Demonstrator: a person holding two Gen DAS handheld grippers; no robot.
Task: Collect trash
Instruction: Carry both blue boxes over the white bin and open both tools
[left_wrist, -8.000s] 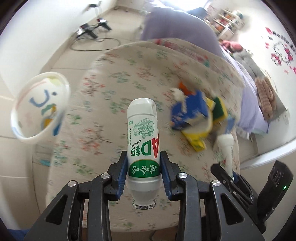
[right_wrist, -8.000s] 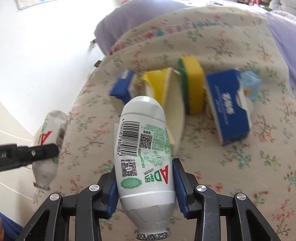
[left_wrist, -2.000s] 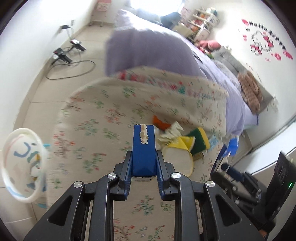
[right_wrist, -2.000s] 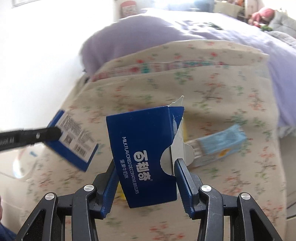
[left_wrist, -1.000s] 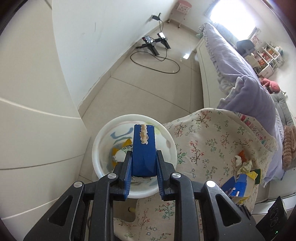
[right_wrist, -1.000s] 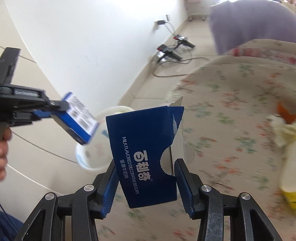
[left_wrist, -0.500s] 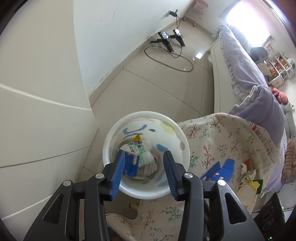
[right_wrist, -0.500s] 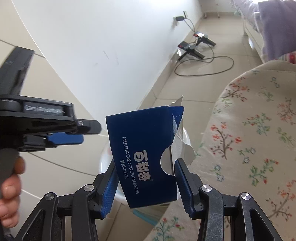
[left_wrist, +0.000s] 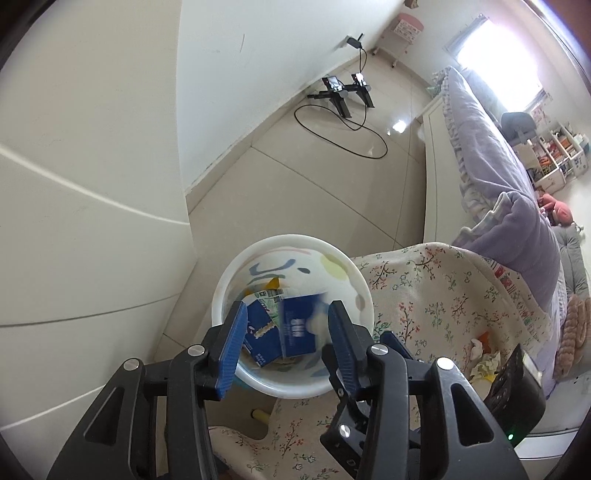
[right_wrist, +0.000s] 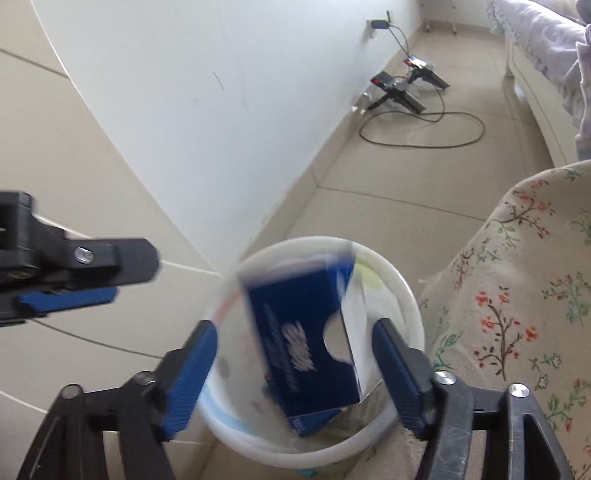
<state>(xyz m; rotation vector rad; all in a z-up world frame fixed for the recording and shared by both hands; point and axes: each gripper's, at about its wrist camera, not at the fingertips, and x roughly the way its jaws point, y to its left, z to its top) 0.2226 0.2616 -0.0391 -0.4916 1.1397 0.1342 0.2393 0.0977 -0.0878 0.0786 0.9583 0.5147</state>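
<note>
While its ribbed blue pads are spreading apart, the right gripper (right_wrist: 293, 363) stands wide over the round white plastic bin (right_wrist: 410, 295), and the dark blue cardboard carton (right_wrist: 301, 343), smeared with blur, hangs loose between the pads, touching neither, with its torn white flap turned right. Nothing presses on it; it sits within the ring of the bin's smooth rim. The left gripper (left_wrist: 286, 341) points down over the same bin (left_wrist: 364, 288), jaws opening, moderately parted and empty. Below its pads, inside the bin, lie a small blue box (left_wrist: 262, 332), a blurred blue carton (left_wrist: 299, 325) and a green-and-white printed label (left_wrist: 269, 295), against inner walls painted with pastel blobs. Just right of the bin slopes a cream floral fabric cover (left_wrist: 443, 288), soft and creased, with crumpled wrappers (left_wrist: 484, 356) on it. Beyond stretch glossy beige floor tiles (left_wrist: 314, 177), a looped black cable (left_wrist: 343, 136) and a lilac quilted bed (left_wrist: 491, 147).
</note>
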